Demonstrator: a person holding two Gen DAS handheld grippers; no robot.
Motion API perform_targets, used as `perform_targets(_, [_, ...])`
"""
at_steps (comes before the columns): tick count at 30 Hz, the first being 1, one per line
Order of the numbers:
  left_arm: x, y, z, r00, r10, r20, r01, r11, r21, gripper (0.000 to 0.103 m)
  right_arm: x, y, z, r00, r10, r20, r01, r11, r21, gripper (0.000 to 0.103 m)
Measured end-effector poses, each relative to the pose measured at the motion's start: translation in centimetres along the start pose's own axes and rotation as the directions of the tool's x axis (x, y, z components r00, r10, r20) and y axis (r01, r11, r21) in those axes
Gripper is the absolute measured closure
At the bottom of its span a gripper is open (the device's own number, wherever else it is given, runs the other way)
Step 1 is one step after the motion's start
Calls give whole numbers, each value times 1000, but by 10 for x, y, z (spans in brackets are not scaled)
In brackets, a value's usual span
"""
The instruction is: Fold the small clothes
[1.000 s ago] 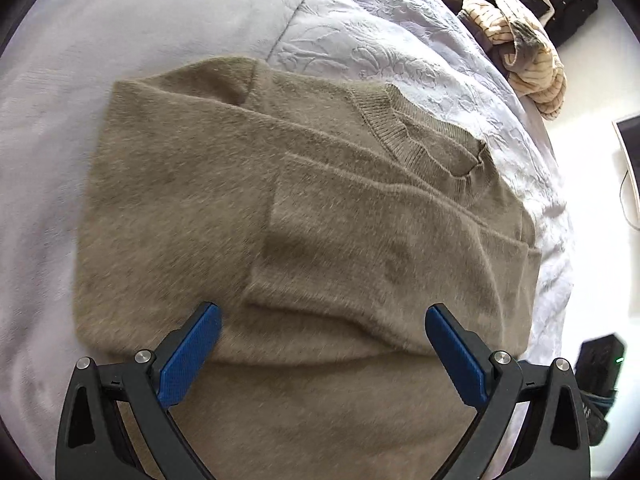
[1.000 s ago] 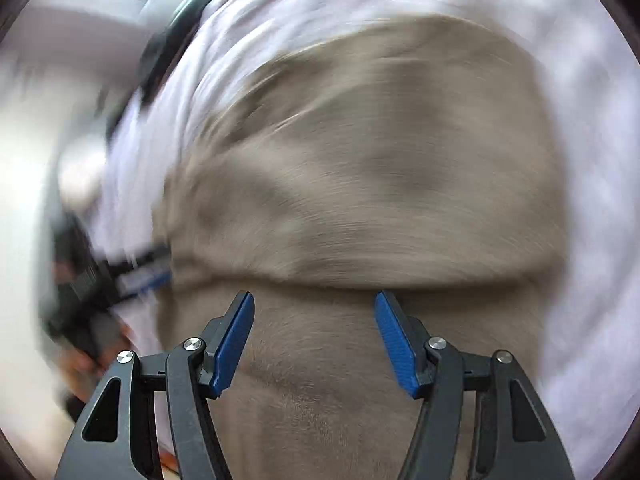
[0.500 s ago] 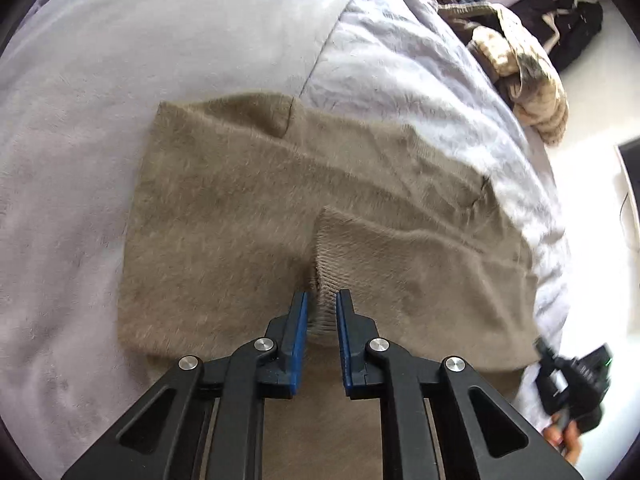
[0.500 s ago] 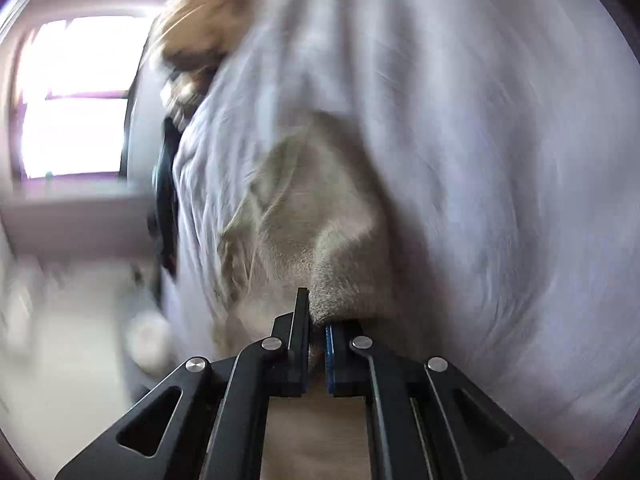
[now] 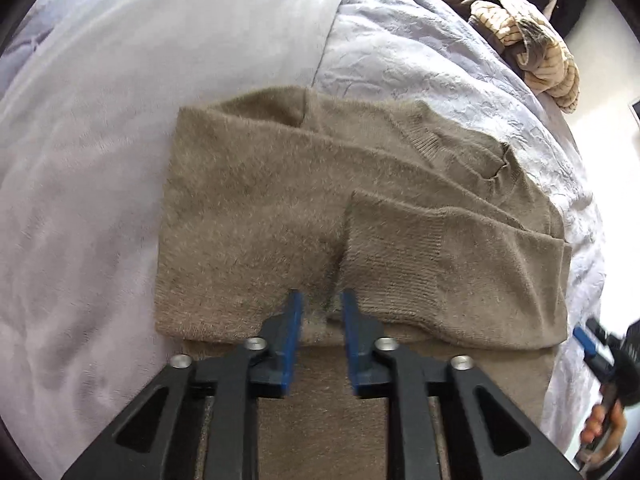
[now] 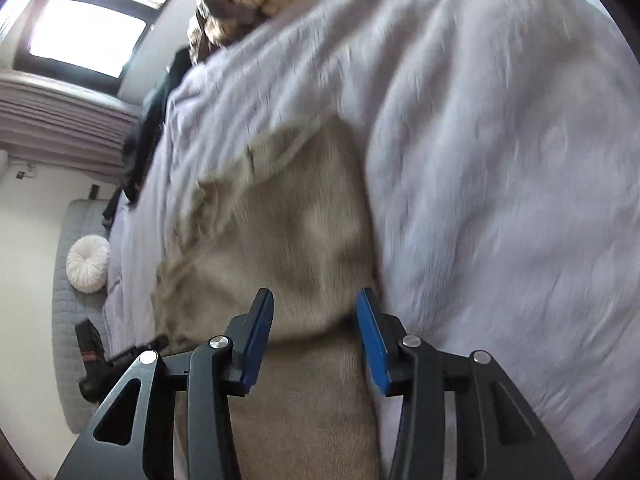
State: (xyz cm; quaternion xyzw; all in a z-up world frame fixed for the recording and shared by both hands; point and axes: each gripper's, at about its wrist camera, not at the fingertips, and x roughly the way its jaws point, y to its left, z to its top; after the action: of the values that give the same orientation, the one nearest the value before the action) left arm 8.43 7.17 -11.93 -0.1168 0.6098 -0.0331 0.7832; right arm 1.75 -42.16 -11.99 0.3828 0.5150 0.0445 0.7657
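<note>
The left claw (image 5: 320,316) points steeply down at the bed, its blue pads parted and spreading, with only fuzzy knit showing in the gap; the pads do not press on anything that I can see. The right claw (image 6: 314,320) stands a little wider, its jaws opening too, straddling the near fold edge of the same garment without pinching it. My guess is that both are letting go so the fold can settle on its own weight rather than being dragged back.

Just beyond the pads lies the sweater (image 5: 280,208), a soft, hairy, taupe knit, spread on the pale lilac bedcover (image 5: 120,120). One sleeve (image 5: 440,264) is laid across the chest, its ribbed cuff end close to the left claw, and the ribbed neckline (image 5: 460,148) shows toward the far right. The lower part of the body reaches back under both claws, so the garment looks only partly folded; I would say the sleeves are tucked in and the lengthwise fold is not finished. The knit looks thick and limp, likely to hold a crease loosely.

Further out, a heap of striped and dark clothes (image 5: 528,48) waits at the far corner of the bed. In the right wrist view a window (image 6: 88,36) lights the room and a round white cushion (image 6: 88,258) sits on a grey mat beside the bed.
</note>
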Motion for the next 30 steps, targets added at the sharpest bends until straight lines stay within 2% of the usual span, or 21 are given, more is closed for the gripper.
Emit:
perform_targets(2, [-10, -7, 1, 999, 1, 51, -2, 1000, 12, 40, 6, -5, 21, 1000, 10, -4, -10, 999, 40, 56])
perform_targets(4, [-18, -16, 4, 997, -17, 79, 15, 999, 31, 40, 17, -15, 37, 1000, -15, -10, 16, 997, 71, 56])
perform_targets(6, [-19, -25, 7, 995, -29, 91, 24, 998, 50, 40, 36, -23, 48, 999, 19, -50, -13, 993, 119, 56])
perform_targets(8, [-8, -34, 10, 997, 9, 71, -14, 997, 81, 40, 51, -25, 52, 993, 63, -101, -48, 989, 141, 58])
perform_targets(9, [1, -38, 11, 998, 37, 56, -43, 995, 95, 40, 58, -17, 52, 987, 69, -148, -54, 993, 103, 83])
perform_targets(10, [8, -40, 11, 997, 58, 49, -63, 992, 106, 40, 59, -8, 51, 985, 52, -162, -43, 997, 58, 95])
perform_targets(12, [25, -44, 8, 992, 122, 30, -125, 984, 130, 40, 46, 28, 51, 993, -43, -110, 25, 987, -157, 95])
perform_targets(13, [31, -44, 6, 989, 144, 23, -146, 980, 137, 40, 40, 37, 51, 993, -91, -76, 72, 973, -220, 95])
perform_targets(15, [37, -44, 1, 987, 158, 36, -161, 974, 157, 40, 41, 38, 53, 975, -219, -33, 200, 933, -300, 95])
perform_targets(18, [37, -49, -6, 981, 188, 56, -196, 955, 222, 40, 59, 21, 51, 951, -302, -69, 266, 911, -315, 94])
perform_targets(20, [34, -49, -6, 979, 196, 51, -203, 950, 237, 40, 55, 18, 51, 957, -286, -52, 261, 924, -279, 93])
perform_targets(21, [28, -48, -4, 978, 201, 51, -208, 949, 235, 40, 48, 18, 49, 955, -294, -38, 276, 928, -249, 90])
perform_targets(24, [12, -39, -1, 980, 192, 52, -199, 958, 207, 40, 27, 29, 43, 943, -333, 12, 325, 912, -250, 88])
perform_targets(27, [-5, -36, 1, 985, 157, 77, -170, 966, 194, 40, 10, 41, 32, 957, -290, 24, 284, 911, -298, 88])
perform_targets(30, [-2, -44, 0, 982, 172, 82, -186, 957, 222, 40, 11, 57, 14, 965, -263, 14, 251, 900, -356, 88])
